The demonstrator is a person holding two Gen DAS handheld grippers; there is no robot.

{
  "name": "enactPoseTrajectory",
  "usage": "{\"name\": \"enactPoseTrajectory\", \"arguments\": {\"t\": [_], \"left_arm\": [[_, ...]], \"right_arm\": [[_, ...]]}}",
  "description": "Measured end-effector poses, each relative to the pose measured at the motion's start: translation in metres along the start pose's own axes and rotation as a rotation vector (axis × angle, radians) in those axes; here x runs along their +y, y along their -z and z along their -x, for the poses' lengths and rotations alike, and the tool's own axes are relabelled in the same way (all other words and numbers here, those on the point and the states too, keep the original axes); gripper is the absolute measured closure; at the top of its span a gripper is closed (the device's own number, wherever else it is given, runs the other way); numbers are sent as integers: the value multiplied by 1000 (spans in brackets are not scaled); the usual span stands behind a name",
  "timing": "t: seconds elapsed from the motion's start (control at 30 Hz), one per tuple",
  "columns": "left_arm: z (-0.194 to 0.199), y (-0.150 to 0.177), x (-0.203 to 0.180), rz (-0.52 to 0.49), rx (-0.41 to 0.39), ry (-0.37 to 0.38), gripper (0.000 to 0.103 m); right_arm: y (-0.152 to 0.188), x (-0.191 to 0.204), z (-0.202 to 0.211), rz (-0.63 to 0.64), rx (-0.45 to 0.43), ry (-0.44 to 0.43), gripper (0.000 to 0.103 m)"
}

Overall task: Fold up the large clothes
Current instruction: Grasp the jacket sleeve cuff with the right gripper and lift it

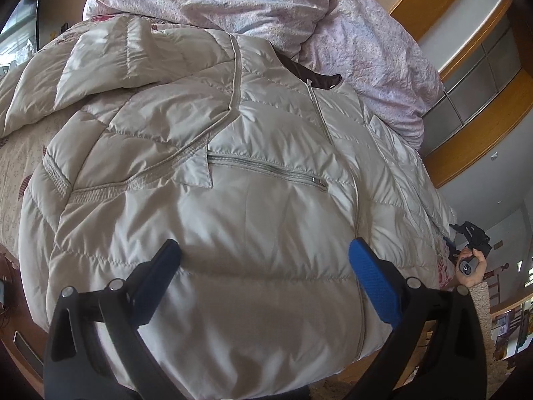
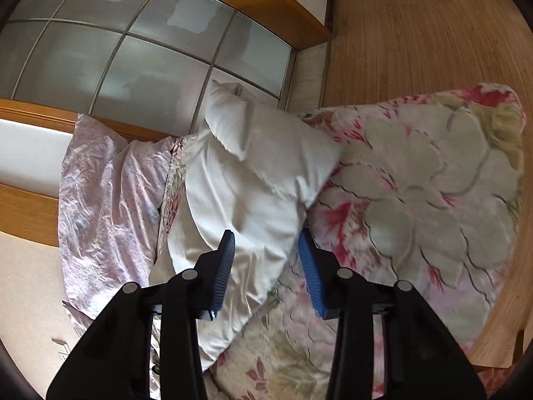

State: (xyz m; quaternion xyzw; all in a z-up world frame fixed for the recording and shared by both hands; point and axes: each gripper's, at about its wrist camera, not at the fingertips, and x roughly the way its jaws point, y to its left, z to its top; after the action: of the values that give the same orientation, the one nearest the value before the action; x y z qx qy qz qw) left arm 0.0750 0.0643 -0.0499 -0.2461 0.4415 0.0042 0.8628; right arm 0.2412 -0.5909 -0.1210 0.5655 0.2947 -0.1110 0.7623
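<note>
A large beige quilted puffer jacket (image 1: 233, 173) lies spread on the bed, front up, with a zip pocket (image 1: 269, 173) and a dark collar lining at the far end. One sleeve is folded across its upper left. My left gripper (image 1: 265, 260) is open and hovers over the jacket's lower hem. In the right wrist view, a pale sleeve of the jacket (image 2: 246, 180) lies on the floral blanket (image 2: 433, 193). My right gripper (image 2: 266, 250) is open just above the sleeve, holding nothing. It also shows small in the left wrist view (image 1: 471, 246), at the jacket's right edge.
A crumpled pink duvet (image 1: 299, 10) is piled at the head of the bed and shows in the right wrist view (image 2: 106, 200). A wooden wardrobe with frosted glass panels (image 2: 140, 46) stands beside the bed. Wooden floor (image 2: 416, 33) lies beyond the blanket.
</note>
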Motion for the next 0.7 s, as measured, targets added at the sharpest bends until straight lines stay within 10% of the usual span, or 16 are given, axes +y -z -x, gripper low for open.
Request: {"name": "enactPoseTrajectory", "arguments": {"t": [0.17,0.33,0.5,0.7], "left_arm": [[10,-9,6,-19,-124,-40,2],[19,-20,30,37,-192,-53,2],[27,-26,71,177,-199,1,2],[62,-22,88,168,-401,-93,2]], "right_arm": [[-4,9,-3,46,-31,37,89],[23,91,35,353,-203,66,94],[103,201,70,677,-228,-94,95],[226,294,80,948,-118,-323,95]]}}
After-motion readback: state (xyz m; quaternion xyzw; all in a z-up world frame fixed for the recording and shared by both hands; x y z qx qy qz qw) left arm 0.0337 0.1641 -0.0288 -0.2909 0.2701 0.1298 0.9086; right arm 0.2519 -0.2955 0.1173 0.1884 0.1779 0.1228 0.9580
